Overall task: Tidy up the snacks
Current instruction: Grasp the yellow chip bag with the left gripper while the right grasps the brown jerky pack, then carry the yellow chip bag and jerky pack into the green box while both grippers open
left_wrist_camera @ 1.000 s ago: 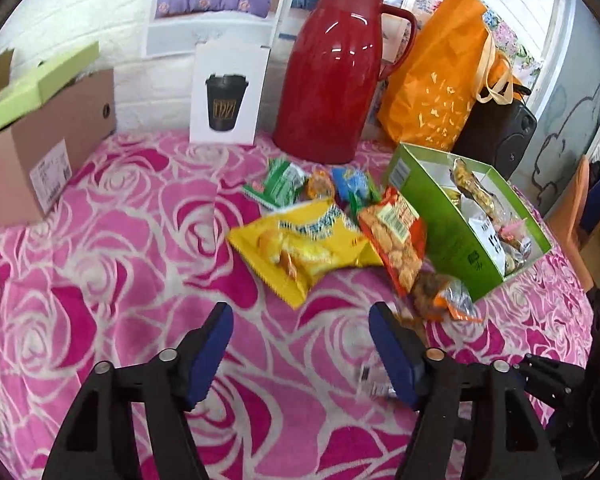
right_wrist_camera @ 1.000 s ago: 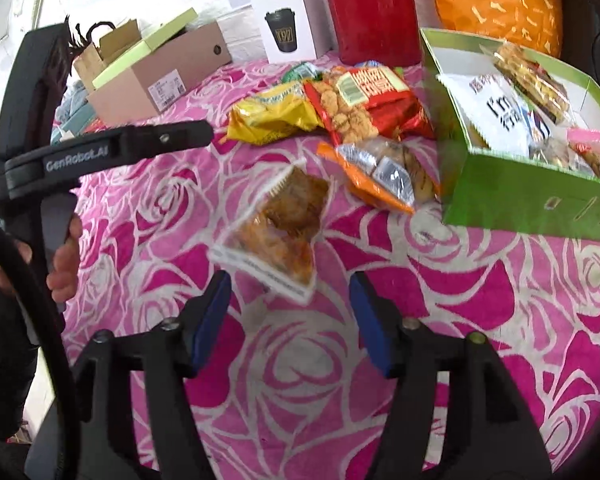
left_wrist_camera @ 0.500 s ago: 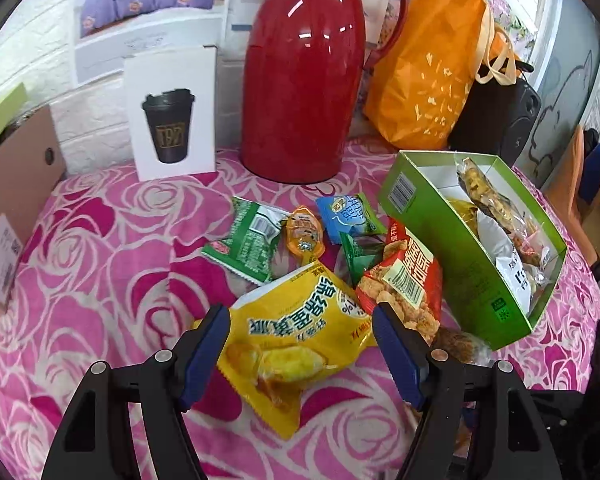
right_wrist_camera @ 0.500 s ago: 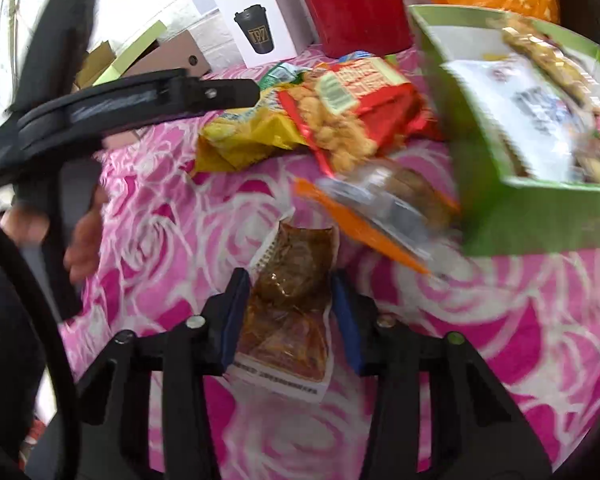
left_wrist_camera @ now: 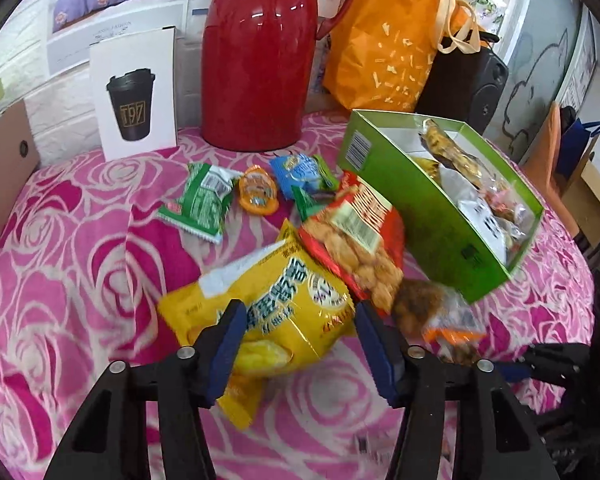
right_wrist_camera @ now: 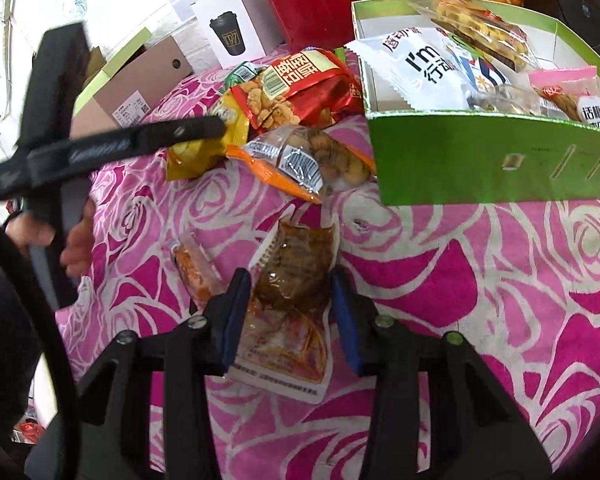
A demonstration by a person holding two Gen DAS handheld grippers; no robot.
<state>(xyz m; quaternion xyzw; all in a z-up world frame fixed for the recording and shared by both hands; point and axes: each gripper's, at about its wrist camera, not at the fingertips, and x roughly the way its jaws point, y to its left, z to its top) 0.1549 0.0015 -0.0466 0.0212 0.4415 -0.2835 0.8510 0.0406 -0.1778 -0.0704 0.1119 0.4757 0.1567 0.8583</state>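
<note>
Between the left tool's closing jaws sits the yellow snack bag.

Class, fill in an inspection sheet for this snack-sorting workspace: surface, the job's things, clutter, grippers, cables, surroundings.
Surface: pink rose-patterned cloth, covered with loose packets.
Job's things: green box, open and already holding several packets; yellow bag, red bag, orange-edged packet, brown packet and small green packet lie outside it.
Clutter: red jug, orange bag, cup card, cardboard box.
Grippers: left gripper jaws have just been closing, pads against the yellow bag; right gripper jaws, also just closed in, clamp the brown packet.
Cables: nothing clearly seen.
Surroundings: black speaker, white brick wall.
</note>
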